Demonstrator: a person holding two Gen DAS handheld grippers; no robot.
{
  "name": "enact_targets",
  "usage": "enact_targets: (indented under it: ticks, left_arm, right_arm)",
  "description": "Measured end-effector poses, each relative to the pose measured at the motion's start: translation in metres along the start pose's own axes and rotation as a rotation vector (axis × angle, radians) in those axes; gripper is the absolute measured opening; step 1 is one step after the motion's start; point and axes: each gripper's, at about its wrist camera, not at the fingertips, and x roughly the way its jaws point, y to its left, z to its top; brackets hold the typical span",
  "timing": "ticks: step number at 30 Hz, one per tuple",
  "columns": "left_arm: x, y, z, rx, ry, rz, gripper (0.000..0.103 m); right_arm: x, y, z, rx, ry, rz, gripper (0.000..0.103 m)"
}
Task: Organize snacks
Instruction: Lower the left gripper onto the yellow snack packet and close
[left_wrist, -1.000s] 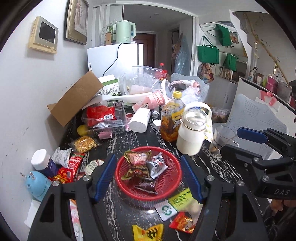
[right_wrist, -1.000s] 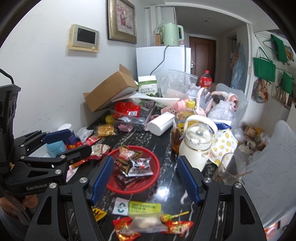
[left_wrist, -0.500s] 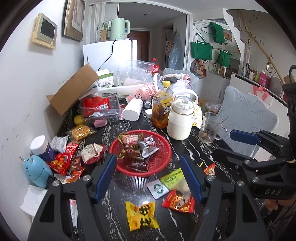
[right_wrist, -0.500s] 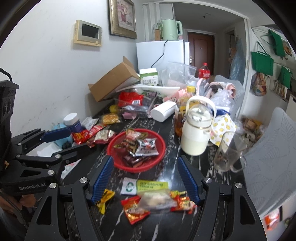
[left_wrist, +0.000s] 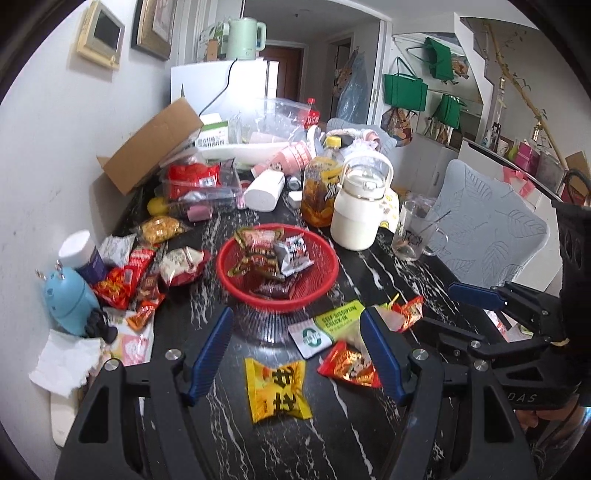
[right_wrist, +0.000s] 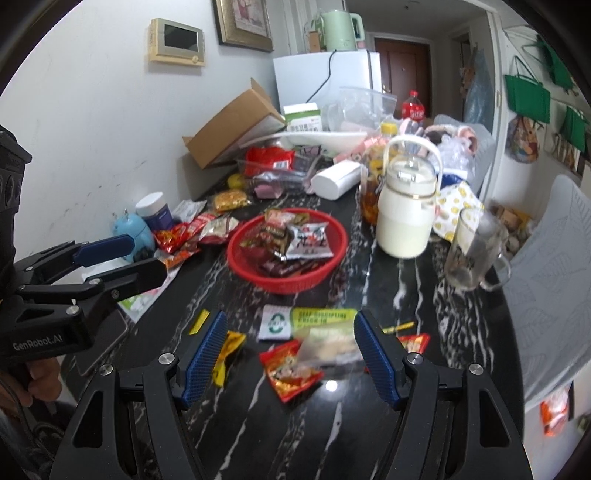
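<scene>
The left gripper (left_wrist: 297, 354) hangs above the dark table (left_wrist: 369, 269) with its jaws wide apart and nothing between them. Straight ahead of it, just past the fingertips, stands the red basket (left_wrist: 277, 295), already holding several wrapped snacks. Closer in, lying in the gap between its jaws, is a yellow packet (left_wrist: 277, 389), flat on the table with its long side running roughly along the fingers. Off toward its right finger lies a red packet (left_wrist: 349, 365), and a green and white card (left_wrist: 327, 326) sits between that packet and the basket.

The right gripper (right_wrist: 290, 352) is also spread open and empty. The same red packet (right_wrist: 290, 369) lies almost centred between its jaws, with a pale see-through bag (right_wrist: 330, 343) overlapping it toward the right finger. The yellow packet (right_wrist: 227, 354) is just beside its left finger.

By my reading each gripper has one loose snack nearly under it: yellow for the left, red for the right.

The right view is smeared, so printing on the wrappers cannot be read. The yellow packet is partly hidden there behind the left finger.
</scene>
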Motion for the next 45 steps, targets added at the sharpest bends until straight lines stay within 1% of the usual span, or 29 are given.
enact_targets:
  ticks: [4, 6, 11, 16, 20, 24, 29, 35, 39, 45]
  left_arm:
    - [0.010, 0.002, -0.010, 0.000, 0.039, -0.017, 0.070]
    - [0.015, 0.002, -0.016, -0.004, 0.056, -0.014, 0.070]
    - [0.030, 0.008, -0.031, -0.044, 0.111, -0.051, 0.070]
    - [0.044, 0.009, -0.042, -0.055, 0.149, -0.036, 0.070]
    - [0.056, 0.010, -0.053, -0.060, 0.187, -0.042, 0.070]
    - [0.069, 0.014, -0.062, -0.086, 0.225, -0.046, 0.070]
    - [0.083, 0.021, -0.069, -0.114, 0.256, -0.040, 0.070]
    - [0.099, 0.026, -0.072, -0.122, 0.280, -0.019, 0.070]
    - [0.106, 0.030, -0.075, -0.133, 0.298, -0.020, 0.070]
    - [0.109, 0.038, -0.078, -0.151, 0.305, -0.012, 0.070]
  right_arm:
    - [0.006, -0.001, -0.010, 0.013, 0.025, 0.011, 0.072]
    - [0.011, -0.002, -0.015, 0.021, 0.041, 0.020, 0.072]
    - [0.027, -0.006, -0.029, 0.046, 0.085, 0.040, 0.072]
    - [0.044, -0.012, -0.045, 0.081, 0.131, 0.074, 0.072]
    - [0.056, -0.018, -0.054, 0.103, 0.160, 0.081, 0.072]
    - [0.067, -0.020, -0.062, 0.112, 0.184, 0.083, 0.072]
    - [0.078, -0.023, -0.064, 0.099, 0.195, 0.083, 0.072]
    - [0.095, -0.024, -0.062, 0.058, 0.214, 0.091, 0.072]
    - [0.107, -0.023, -0.060, 0.031, 0.225, 0.119, 0.072]
    - [0.119, -0.017, -0.056, -0.019, 0.236, 0.121, 0.072]
